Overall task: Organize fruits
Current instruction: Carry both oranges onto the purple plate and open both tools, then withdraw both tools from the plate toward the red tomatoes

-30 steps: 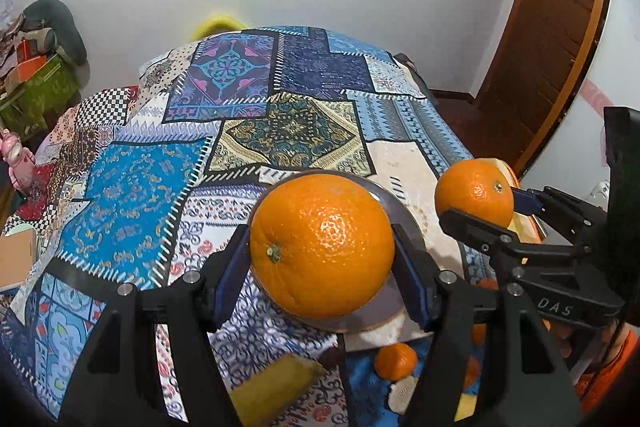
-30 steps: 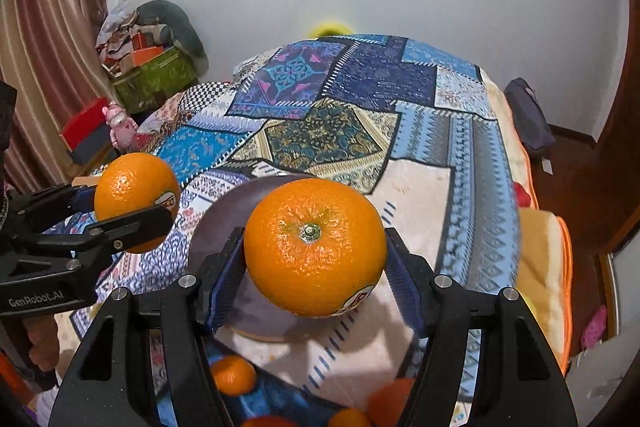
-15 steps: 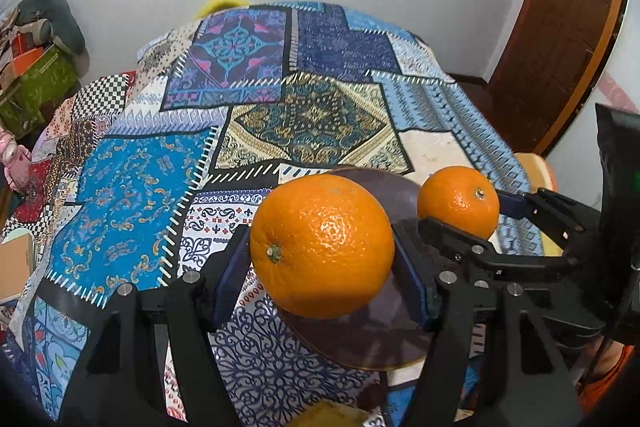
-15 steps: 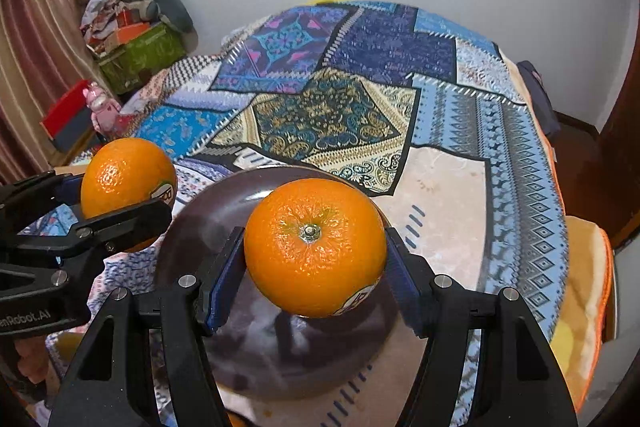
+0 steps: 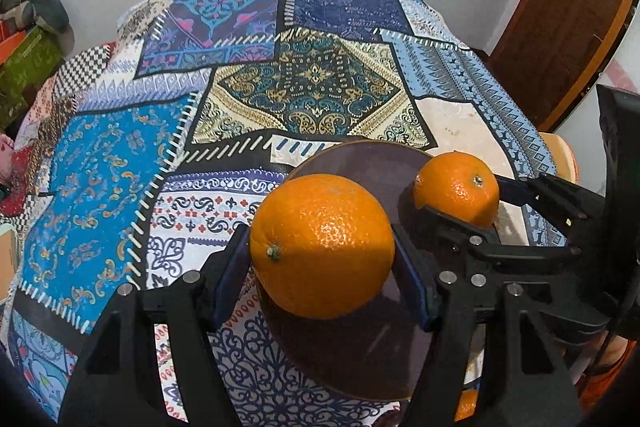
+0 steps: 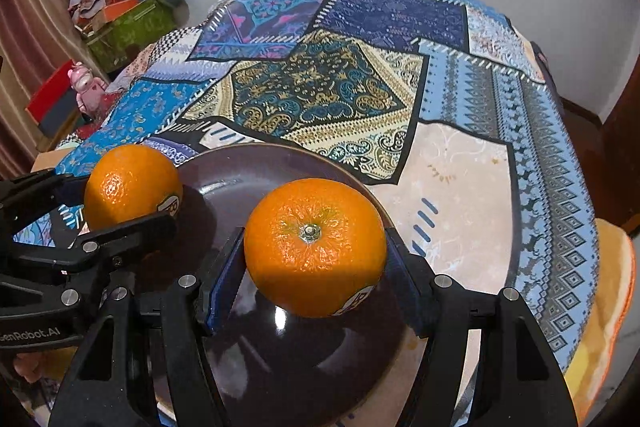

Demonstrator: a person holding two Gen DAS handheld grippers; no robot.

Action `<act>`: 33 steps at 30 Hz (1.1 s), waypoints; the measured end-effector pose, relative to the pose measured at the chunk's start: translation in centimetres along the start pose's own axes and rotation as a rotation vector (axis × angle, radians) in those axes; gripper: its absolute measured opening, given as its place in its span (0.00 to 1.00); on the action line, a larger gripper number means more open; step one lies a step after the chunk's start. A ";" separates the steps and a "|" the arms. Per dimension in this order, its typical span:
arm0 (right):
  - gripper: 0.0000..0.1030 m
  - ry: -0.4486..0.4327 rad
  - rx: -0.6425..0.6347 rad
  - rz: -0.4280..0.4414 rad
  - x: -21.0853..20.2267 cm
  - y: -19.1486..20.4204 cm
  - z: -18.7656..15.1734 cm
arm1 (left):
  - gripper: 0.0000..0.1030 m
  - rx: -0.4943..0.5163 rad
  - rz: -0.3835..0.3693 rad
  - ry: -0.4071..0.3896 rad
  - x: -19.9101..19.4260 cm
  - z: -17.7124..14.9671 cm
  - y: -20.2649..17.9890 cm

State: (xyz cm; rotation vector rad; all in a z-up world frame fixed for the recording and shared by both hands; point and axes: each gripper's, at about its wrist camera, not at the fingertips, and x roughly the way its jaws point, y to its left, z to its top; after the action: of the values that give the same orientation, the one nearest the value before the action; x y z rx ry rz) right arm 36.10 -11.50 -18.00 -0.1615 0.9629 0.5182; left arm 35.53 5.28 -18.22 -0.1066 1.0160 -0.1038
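Left gripper (image 5: 322,259): on my feed, matte black frame with triangular cut-outs, filling the lower part of the left wrist view.
Pads (image 5: 232,279): blue strips lining the inner faces of its fingers.
Screws (image 5: 447,277): round silver heads on the finger joints.
Right gripper (image 6: 316,259): same black build, blue pads and silver screws, across the bottom of the right wrist view.
Marking (image 6: 30,334): white "GenRobot.AI" lettering on the left gripper's body, at the lower left edge of the right wrist view.
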 end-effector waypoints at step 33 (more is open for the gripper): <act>0.63 -0.133 -0.036 -0.037 -9.1 -0.1 -1.7 | 0.71 0.108 0.032 -0.170 -9.9 -2.5 -3.0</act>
State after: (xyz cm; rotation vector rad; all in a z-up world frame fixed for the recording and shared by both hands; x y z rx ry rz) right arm 30.67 -15.37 -11.57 -0.1747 0.8197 0.5060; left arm 28.12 3.54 -10.77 0.0001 0.8406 -0.1181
